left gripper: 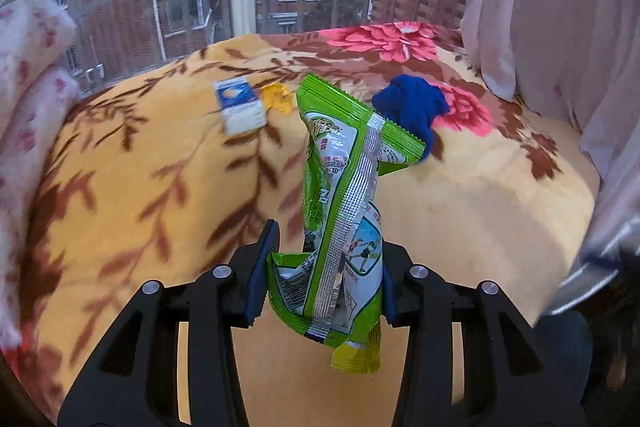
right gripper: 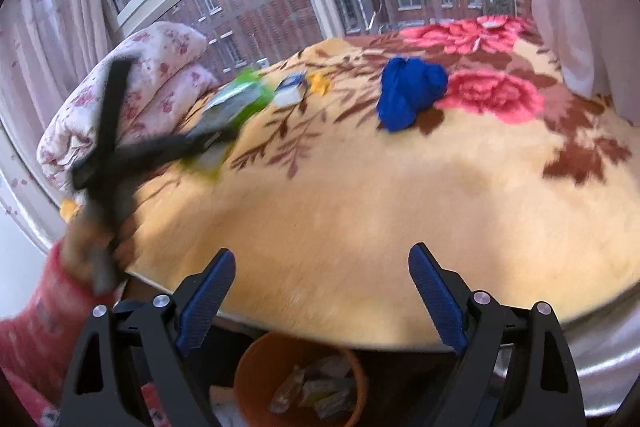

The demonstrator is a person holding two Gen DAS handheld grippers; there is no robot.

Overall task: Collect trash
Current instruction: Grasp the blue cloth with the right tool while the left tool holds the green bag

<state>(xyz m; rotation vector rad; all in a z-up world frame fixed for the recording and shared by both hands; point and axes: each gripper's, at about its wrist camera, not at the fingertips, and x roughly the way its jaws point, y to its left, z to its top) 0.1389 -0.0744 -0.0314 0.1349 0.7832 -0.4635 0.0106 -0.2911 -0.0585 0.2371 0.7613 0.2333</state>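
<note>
Above floral blanket (left gripper: 160, 195), green wrapper (left gripper: 344, 195), print seemingly "NP".

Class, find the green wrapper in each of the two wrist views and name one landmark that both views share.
Left wrist view: green wrapper at lower centre, upright between the left gripper jaws.
Right wrist view: green wrapper, blurred, at upper left, by the folded floral quilt.
Shared landmark: the blue cloth on the blanket.

box (left gripper: 241, 105) left of cloth (left gripper: 412, 107) (on blanket (left gripper: 480, 195))
</note>
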